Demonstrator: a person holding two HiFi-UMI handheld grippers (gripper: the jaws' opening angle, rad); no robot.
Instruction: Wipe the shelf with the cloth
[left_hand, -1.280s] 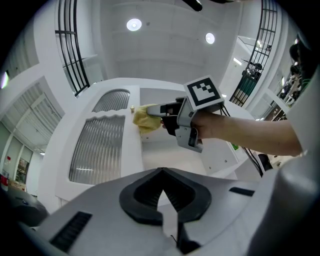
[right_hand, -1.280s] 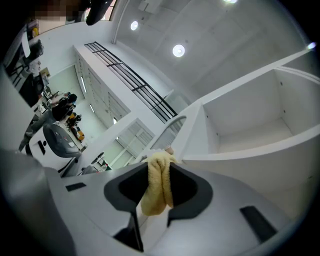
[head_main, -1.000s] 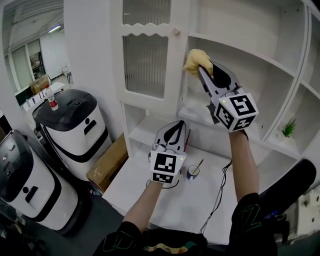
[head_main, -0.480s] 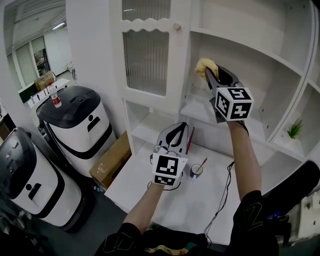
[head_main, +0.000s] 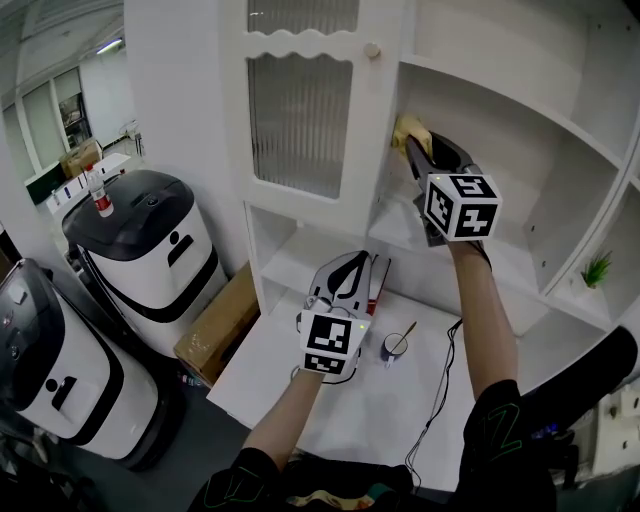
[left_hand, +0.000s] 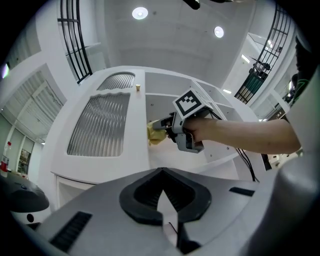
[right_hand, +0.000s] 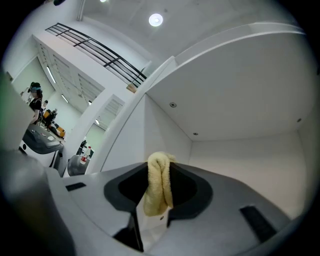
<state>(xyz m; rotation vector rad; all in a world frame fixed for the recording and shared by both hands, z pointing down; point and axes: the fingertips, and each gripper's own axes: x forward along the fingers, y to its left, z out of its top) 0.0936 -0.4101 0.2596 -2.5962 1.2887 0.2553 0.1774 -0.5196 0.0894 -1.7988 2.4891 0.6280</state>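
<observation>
Grey hand-held grippers, left (head_main: 353, 260) and right (head_main: 410, 146), with black-and-white marker cubes (head_main: 462, 205)

The white bench (head_main: 330, 400) carries a small cup (head_main: 391, 346) with a stick in it, a red item (head_main: 378, 286) near its far edge, and a dark cable (head_main: 438, 385) trailing along its right side. A small green plant (head_main: 597, 268) stands on a shelf (head_main: 570, 300) at the right.

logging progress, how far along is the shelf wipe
Done: the cloth is picked up, the right gripper shut on it. In hand: the cloth is up inside the shelf, near its left wall; contact is unclear. Left: the wiping itself, since no cleaned area can be told. The left gripper hangs shut and empty below.
</observation>
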